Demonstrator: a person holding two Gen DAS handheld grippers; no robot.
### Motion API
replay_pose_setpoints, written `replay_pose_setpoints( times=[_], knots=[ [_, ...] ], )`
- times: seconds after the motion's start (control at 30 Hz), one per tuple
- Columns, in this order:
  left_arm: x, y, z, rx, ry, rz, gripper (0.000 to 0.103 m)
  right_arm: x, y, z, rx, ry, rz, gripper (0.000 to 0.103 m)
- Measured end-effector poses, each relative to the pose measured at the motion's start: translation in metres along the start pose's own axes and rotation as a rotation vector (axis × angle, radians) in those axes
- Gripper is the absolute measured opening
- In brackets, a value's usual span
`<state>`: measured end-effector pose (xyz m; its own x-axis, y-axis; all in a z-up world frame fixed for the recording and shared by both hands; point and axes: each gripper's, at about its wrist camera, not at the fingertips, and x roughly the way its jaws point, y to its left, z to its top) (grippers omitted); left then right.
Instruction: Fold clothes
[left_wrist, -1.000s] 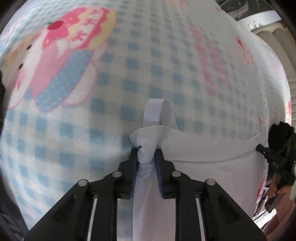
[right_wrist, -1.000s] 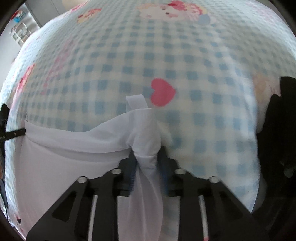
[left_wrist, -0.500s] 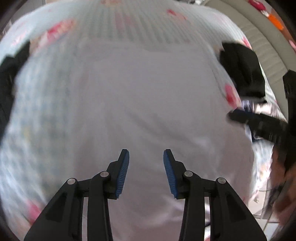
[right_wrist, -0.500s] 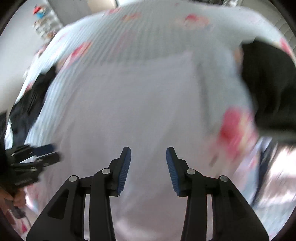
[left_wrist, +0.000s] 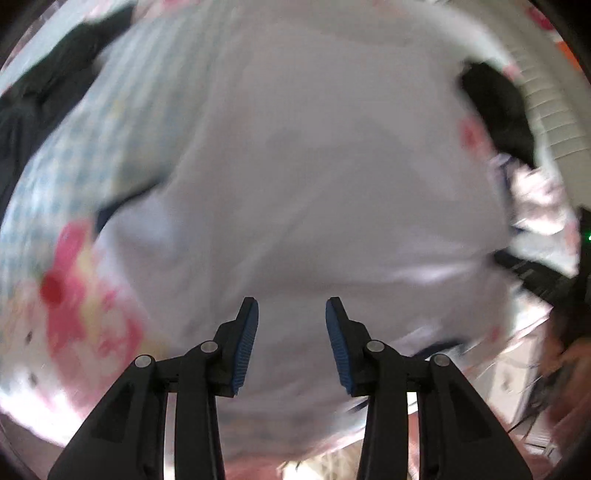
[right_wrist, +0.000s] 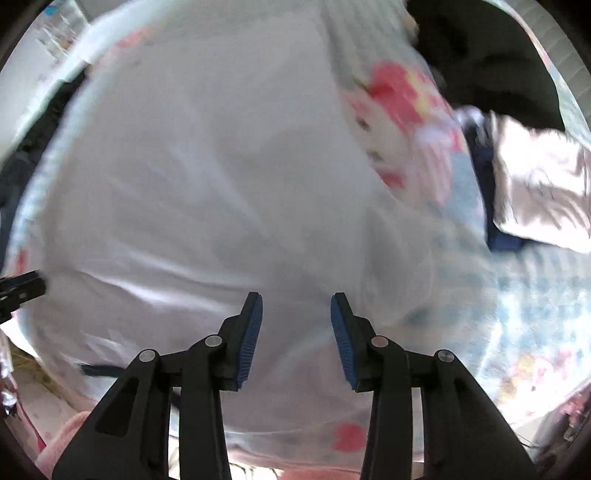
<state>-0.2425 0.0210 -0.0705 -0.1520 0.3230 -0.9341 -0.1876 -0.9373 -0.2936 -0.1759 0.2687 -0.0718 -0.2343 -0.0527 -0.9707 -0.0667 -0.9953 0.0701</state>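
- The white garment (left_wrist: 317, 177) lies spread over a blue-and-white checked blanket (left_wrist: 48, 173) with pink cartoon prints; both wrist views are blurred, so fine folds cannot be made out.
- The left gripper (left_wrist: 291, 314) hangs above the near part of the white garment, jaws apart at a middling width, nothing between the blue pads (left_wrist: 243, 343).
- The right gripper (right_wrist: 296, 306) also points down over the near part of the white garment, jaws parted about as far, with only bare cloth seen through the gap.
- A black garment (left_wrist: 498, 110) lies on the blanket beyond the white garment's right edge in the left wrist view; the right wrist view shows it at upper right (right_wrist: 491, 55).
- More dark clothing (left_wrist: 33, 88) sits off the white garment's far left corner.
- A shiny pale bundle (right_wrist: 543, 188) lies just right of the white garment, below the black garment.
- In the right wrist view the tip of the left gripper (right_wrist: 20, 290) shows at the white garment's left edge.
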Motion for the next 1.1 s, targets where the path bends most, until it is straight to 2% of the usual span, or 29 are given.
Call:
replay_pose_setpoints(
  times=[0.03,0.1,0.13,0.2,0.27,0.33,0.4,0.47,0.53,0.57,0.6,0.63,0.73,0.83,0.93,1.0,1.03,1.1],
  knots=[
    [0.007,-0.011,0.004,0.016,-0.014,-0.018,0.041,-0.002,0.010,0.000,-0.013,-0.019,0.027,0.041],
    [0.029,-0.022,-0.002,0.055,0.013,-0.004,0.041,0.005,0.037,-0.003,-0.057,-0.035,0.081,0.041],
    [0.039,-0.024,-0.009,0.075,0.036,0.019,0.041,0.013,0.051,-0.006,-0.084,-0.033,0.105,0.041],
    [0.049,-0.019,-0.035,0.118,0.072,0.087,0.041,0.030,0.063,-0.026,-0.146,0.019,0.080,0.039],
    [0.038,-0.003,-0.066,0.156,0.053,0.122,0.041,0.040,0.052,-0.053,-0.158,0.049,0.022,0.039],
    [0.026,0.007,-0.088,0.158,0.039,0.130,0.041,0.035,0.028,-0.077,-0.098,0.040,0.030,0.038],
    [0.011,0.013,-0.093,0.138,-0.018,0.101,0.041,0.021,0.023,-0.085,-0.072,-0.015,0.034,0.039],
    [0.000,0.007,-0.086,0.138,-0.131,0.038,0.041,0.006,0.031,-0.085,-0.074,-0.111,0.054,0.039],
    [0.001,-0.008,-0.077,0.182,-0.234,-0.030,0.041,0.004,0.046,-0.078,-0.080,-0.204,0.103,0.040],
    [0.005,-0.013,-0.073,0.208,-0.265,-0.039,0.041,0.007,0.054,-0.075,-0.085,-0.237,0.117,0.040],
    [0.013,-0.015,-0.073,0.237,-0.272,0.000,0.041,0.009,0.061,-0.073,-0.090,-0.269,0.130,0.040],
    [0.018,-0.008,-0.080,0.259,-0.267,0.050,0.041,0.019,0.063,-0.076,-0.099,-0.282,0.097,0.040],
    [0.025,0.020,-0.124,0.255,-0.279,0.130,0.041,0.045,0.061,-0.084,-0.108,-0.246,0.021,0.040],
    [0.010,0.030,-0.158,0.174,-0.286,0.149,0.041,0.022,0.046,-0.135,-0.062,-0.289,0.062,0.039],
    [-0.010,0.027,-0.165,0.136,-0.354,0.041,0.042,-0.014,0.038,-0.169,0.010,-0.306,0.118,0.040],
    [-0.017,0.023,-0.158,0.128,-0.410,-0.037,0.043,-0.022,0.036,-0.172,0.016,-0.356,0.104,0.041],
    [-0.016,0.026,-0.152,0.078,-0.414,-0.083,0.043,-0.026,0.035,-0.173,0.020,-0.381,0.097,0.041],
    [0.012,0.038,-0.133,-0.094,-0.359,-0.207,0.043,-0.025,0.015,-0.171,0.114,-0.377,0.142,0.041]
  ],
)
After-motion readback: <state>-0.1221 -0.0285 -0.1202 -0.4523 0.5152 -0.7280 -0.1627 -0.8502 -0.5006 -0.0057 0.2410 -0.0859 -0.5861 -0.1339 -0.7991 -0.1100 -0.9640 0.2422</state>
